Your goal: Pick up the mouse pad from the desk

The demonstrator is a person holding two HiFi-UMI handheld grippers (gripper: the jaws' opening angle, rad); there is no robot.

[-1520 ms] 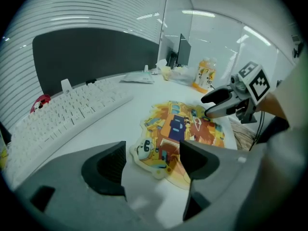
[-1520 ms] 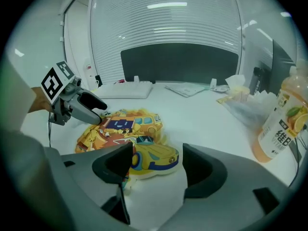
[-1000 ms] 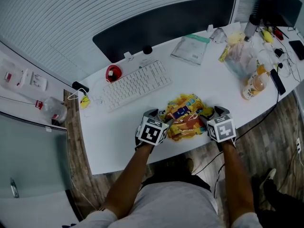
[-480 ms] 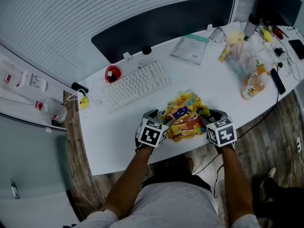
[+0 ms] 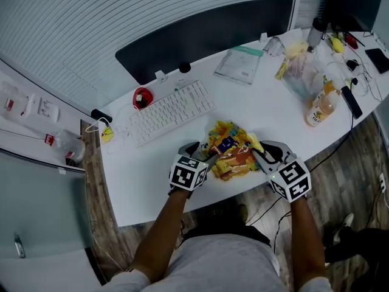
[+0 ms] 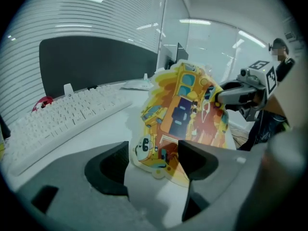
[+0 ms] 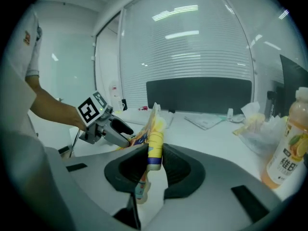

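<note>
Now the tilted right gripper has just been closing onto the edge of the mouse pad, pinching it; the left gripper holds its jaws apart around one corner.

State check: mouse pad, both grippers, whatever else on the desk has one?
mouse pad: tilted up, right side raised off the desk.
right gripper: jaws have just been closing, now clamped on the mouse pad's edge.
left gripper: jaws apart, mouse pad corner between them, not pressed.
keyboard: flat on the desk, untouched.
juice bottle: upright.
</note>
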